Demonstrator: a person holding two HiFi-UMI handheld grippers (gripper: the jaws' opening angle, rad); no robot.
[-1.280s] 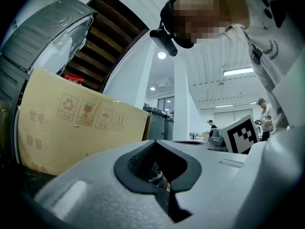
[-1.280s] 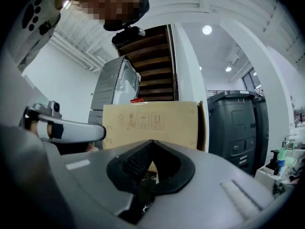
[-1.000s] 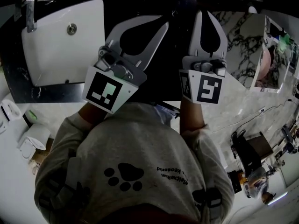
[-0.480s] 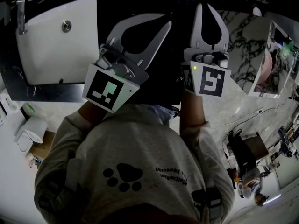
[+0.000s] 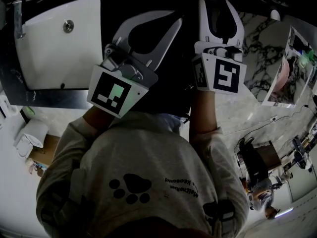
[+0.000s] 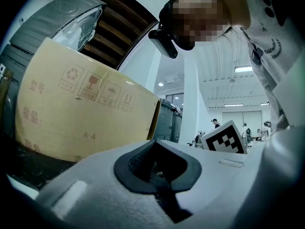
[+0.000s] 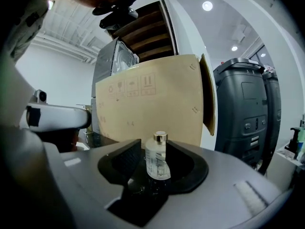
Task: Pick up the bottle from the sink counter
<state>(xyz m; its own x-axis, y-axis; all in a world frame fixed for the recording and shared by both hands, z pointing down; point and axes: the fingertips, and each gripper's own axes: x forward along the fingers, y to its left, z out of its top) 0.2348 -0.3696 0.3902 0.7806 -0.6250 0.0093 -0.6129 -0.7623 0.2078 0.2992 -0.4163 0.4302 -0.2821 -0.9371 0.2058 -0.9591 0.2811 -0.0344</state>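
Observation:
A small clear glass bottle (image 7: pixel 157 159) with a gold cap stands upright on the dark counter, seen in the right gripper view in the gap between the black pads (image 7: pixel 128 159). My right gripper (image 7: pixel 156 150) has its jaws opening around the bottle, and the pads do not visibly press on it. In the head view the right gripper (image 5: pixel 216 4) reaches forward at top centre, and its own body hides the bottle. My left gripper (image 5: pixel 174 24) hangs to its left over the dark counter, its jaws closed and empty (image 6: pixel 155 147).
A white sink basin (image 5: pixel 59 43) with a faucet (image 5: pixel 17 19) lies at the left. A marble surface (image 5: pixel 252 58) runs along the right. A large cardboard box (image 7: pixel 152 109) stands behind the bottle, with a dark grey machine (image 7: pixel 243 109) beside it.
The right gripper has pushed forward, toward the top of the head view, and its jaws have parted. The left gripper has barely moved. The sink has drifted left in the view.

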